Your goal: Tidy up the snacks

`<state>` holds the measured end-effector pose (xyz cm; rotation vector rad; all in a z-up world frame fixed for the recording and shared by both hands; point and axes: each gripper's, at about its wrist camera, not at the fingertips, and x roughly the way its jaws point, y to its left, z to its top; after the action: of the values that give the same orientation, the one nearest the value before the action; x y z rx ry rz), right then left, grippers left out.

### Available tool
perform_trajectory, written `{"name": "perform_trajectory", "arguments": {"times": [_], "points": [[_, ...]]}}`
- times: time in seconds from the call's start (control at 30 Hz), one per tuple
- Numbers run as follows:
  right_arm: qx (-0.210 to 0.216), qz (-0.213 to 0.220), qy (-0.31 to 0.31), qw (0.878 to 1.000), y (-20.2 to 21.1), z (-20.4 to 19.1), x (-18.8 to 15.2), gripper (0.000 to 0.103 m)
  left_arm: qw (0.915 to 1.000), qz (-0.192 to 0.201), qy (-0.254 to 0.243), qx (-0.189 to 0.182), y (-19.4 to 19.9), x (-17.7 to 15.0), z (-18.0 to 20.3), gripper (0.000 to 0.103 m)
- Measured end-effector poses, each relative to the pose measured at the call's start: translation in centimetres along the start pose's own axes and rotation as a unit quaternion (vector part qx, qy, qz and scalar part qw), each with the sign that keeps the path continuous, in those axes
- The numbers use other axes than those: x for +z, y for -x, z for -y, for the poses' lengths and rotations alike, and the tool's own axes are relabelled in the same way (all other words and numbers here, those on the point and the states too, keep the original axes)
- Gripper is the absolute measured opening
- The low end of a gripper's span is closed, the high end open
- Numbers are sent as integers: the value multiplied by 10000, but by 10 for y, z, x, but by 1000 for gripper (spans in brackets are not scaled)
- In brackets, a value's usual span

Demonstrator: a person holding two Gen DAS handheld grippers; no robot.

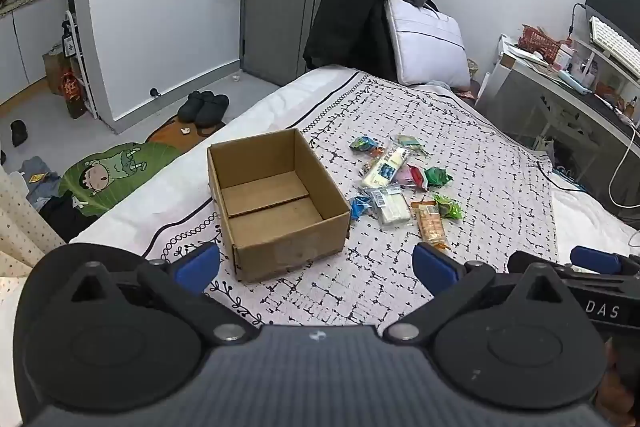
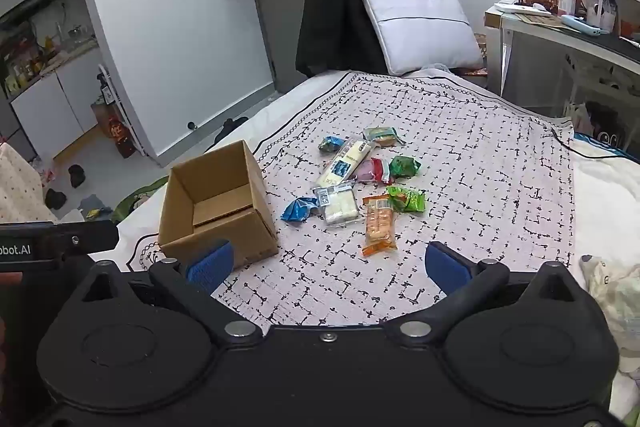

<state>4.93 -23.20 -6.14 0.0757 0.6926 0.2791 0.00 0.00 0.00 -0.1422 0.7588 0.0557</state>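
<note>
Now, step in hand: I judge this is the very start, nothing is sorted yet and I am only looking down at the bed
Left gripper (image 1: 316,267): my fingers stand wide apart and hold nothing, they hover above the blanket just in front of the box
Cardboard box (image 1: 280,247): it sits open on the left part of the patterned blanket (image 1: 500,187), upright, flaps folded inside
Box content: empty, I see only the bare cardboard bottom with one seam across it
Snack pile (image 2: 360,179): all packets lie loose on the blanket to the right of the box, near it but not touching
Blue packet (image 2: 298,209): the one nearest to the box, crumpled
Clear pack of white pieces (image 2: 340,205): just beside the blue packet
Orange packet (image 2: 378,225): long, it lies closest to my right fingers
Green packets (image 2: 406,199): at the right edge of the pile, another one is further back
Right gripper (image 2: 330,263): also fully spread and empty, pointing toward the pile
Next move, my judgement: lower the right gripper over the orange packet, close on its thin sides, then carry it left into the box; the wrappers are slippery and flat, so the grip must be low
</note>
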Motion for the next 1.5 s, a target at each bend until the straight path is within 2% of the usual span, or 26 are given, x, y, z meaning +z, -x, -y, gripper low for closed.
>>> {"name": "perform_trajectory", "arguments": {"times": [0.2, 0.3, 1.5], "points": [[16, 3, -31, 10000, 6, -1, -1, 103, 10000, -20, 25, 67, 0, 2, -1, 102], [4, 29, 6, 10000, 9, 1, -1, 103, 10000, -5, 14, 49, 3, -5, 11, 102], [-38, 110, 210, 9997, 19, -12, -1, 103, 9999, 39, 123, -29, 18, -2, -5, 102]]}}
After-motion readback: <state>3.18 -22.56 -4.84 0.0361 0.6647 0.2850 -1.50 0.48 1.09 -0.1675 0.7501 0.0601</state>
